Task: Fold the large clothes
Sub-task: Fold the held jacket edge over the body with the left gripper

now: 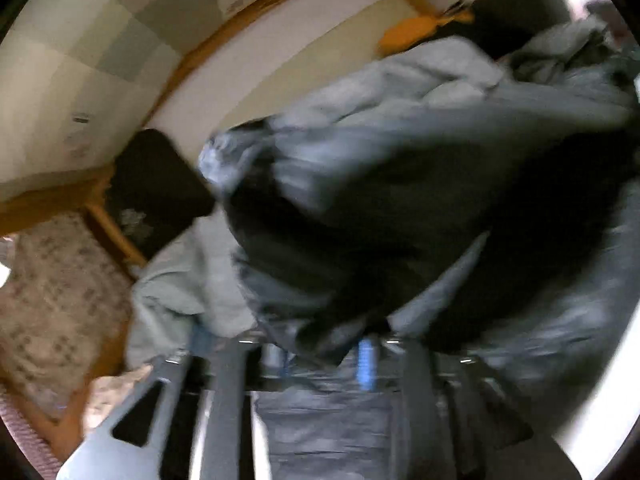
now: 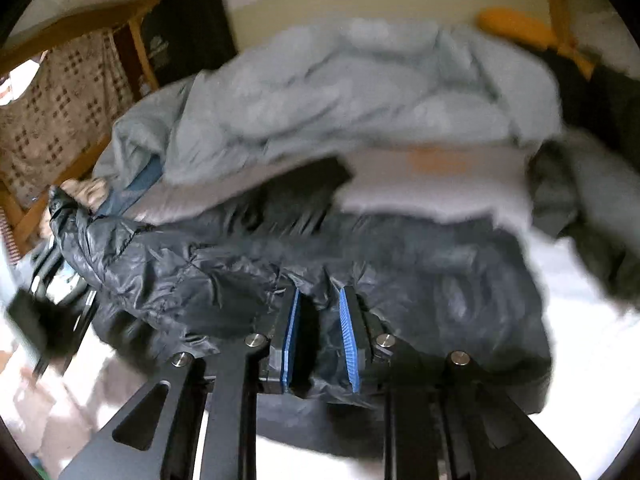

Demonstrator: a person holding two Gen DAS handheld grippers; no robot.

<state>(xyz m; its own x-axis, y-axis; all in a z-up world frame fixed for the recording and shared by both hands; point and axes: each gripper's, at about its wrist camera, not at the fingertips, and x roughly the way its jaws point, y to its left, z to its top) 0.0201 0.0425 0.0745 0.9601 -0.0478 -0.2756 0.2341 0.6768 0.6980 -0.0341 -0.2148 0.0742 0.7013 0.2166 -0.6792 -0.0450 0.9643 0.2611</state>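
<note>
Both wrist views look over a bed piled with clothing. In the right wrist view the right gripper (image 2: 320, 320) has its blue pads (image 2: 349, 340) closed to a narrow gap on a fold of a dark, crinkled puffer jacket (image 2: 192, 276), which fills the space between them and spreads left and right across the near part of the white bed surface (image 2: 592, 344). Beyond the jacket lies a light grey-blue padded garment (image 2: 340, 96), heaped across the middle of the view, with a white garment (image 2: 420, 184) between the two and a dark green garment (image 2: 608, 208) at the right edge. A patterned curtain (image 2: 68, 96) hangs at far left beside a wooden frame (image 2: 80, 24), and an orange object (image 2: 516, 26) lies at far right. At the near left edge a second black tool (image 2: 36, 320) is blurred. In the left wrist view the left gripper (image 1: 320, 356) sits under the same dark puffer jacket (image 1: 360, 220), whose fabric drapes over the fingertips; one blue pad (image 1: 366, 364) shows through heavy motion blur, and whether the pads press the fabric cannot be told. The grey-blue garment (image 1: 420, 80) lies beyond it.
</note>
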